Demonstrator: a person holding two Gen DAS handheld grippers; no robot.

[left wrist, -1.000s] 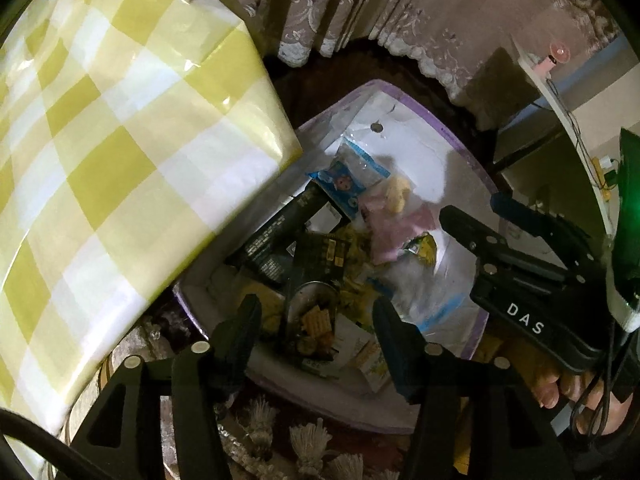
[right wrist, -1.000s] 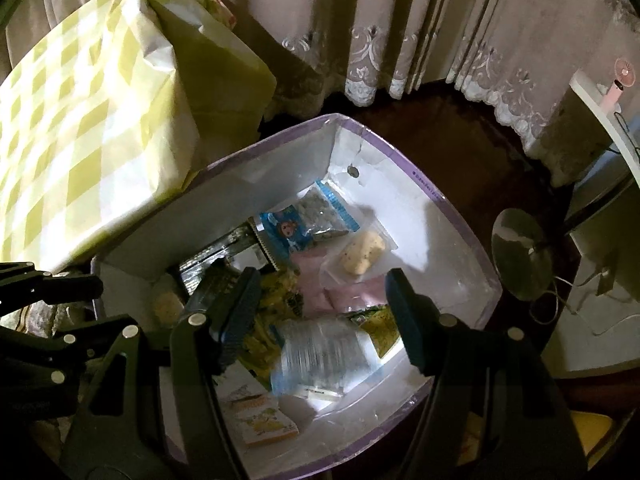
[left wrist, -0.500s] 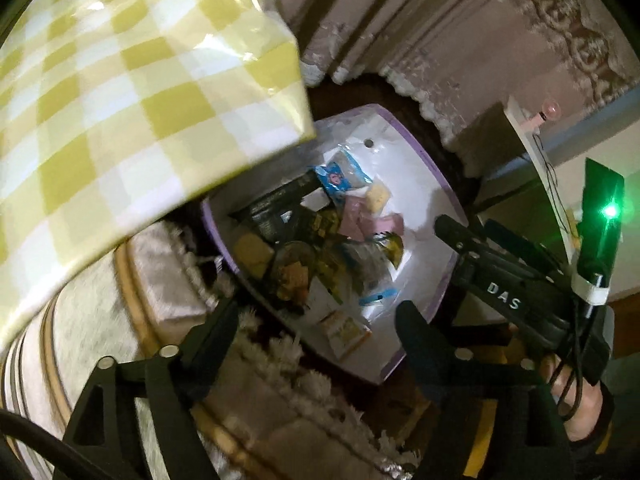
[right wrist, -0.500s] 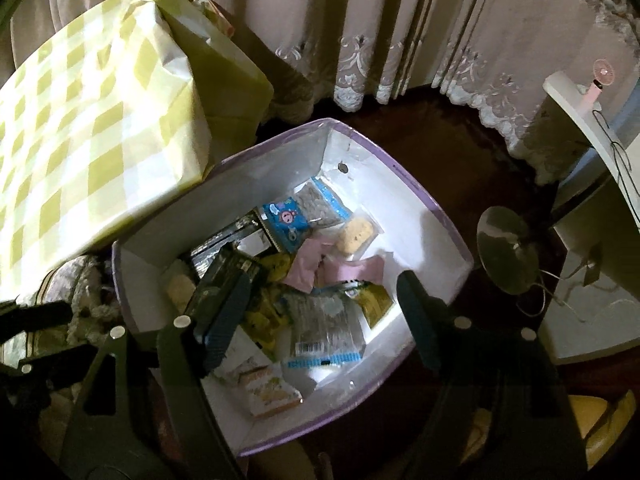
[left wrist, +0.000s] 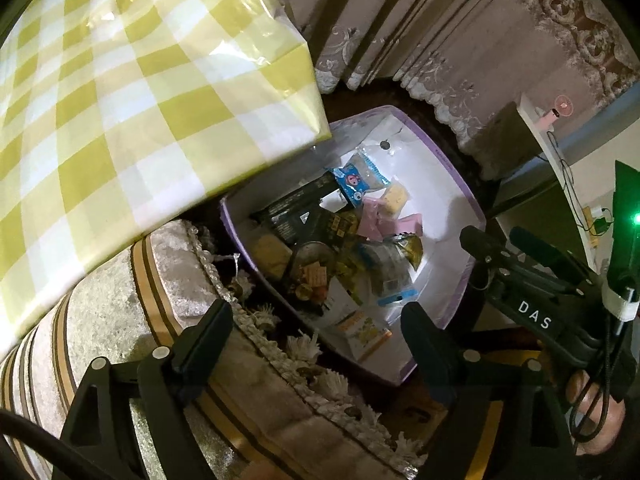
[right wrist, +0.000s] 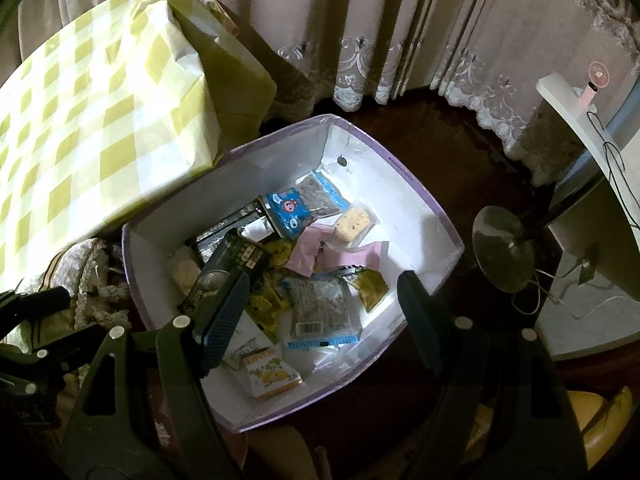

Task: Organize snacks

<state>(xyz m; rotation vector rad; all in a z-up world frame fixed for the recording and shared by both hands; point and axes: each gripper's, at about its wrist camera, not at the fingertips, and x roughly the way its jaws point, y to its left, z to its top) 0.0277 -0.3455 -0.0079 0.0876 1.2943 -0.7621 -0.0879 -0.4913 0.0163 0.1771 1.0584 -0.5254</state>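
Observation:
A white box with a purple rim (right wrist: 412, 184) stands on the floor, also in the left wrist view (left wrist: 460, 184). It holds several snack packs: a blue cartoon pack (right wrist: 288, 212), a pink pack (right wrist: 306, 250), a clear barcoded pack (right wrist: 322, 312), a yellow-orange pack (right wrist: 272, 372) and a black pack (right wrist: 236, 260). My right gripper (right wrist: 324, 312) is open and empty, high above the box. My left gripper (left wrist: 320, 336) is open and empty, above the box's near edge and a fringed seat (left wrist: 120, 320).
A table with a yellow checked cloth (left wrist: 120, 80) overhangs the box on the left, also in the right wrist view (right wrist: 100, 120). Curtains (right wrist: 360, 20) hang behind. A fan base (right wrist: 504, 252) and white shelf (right wrist: 580, 128) stand right of the box.
Both grippers have risen and drawn back from the box, so it looks smaller. The left gripper has moved back over the fringed seat. Both stay open and empty.

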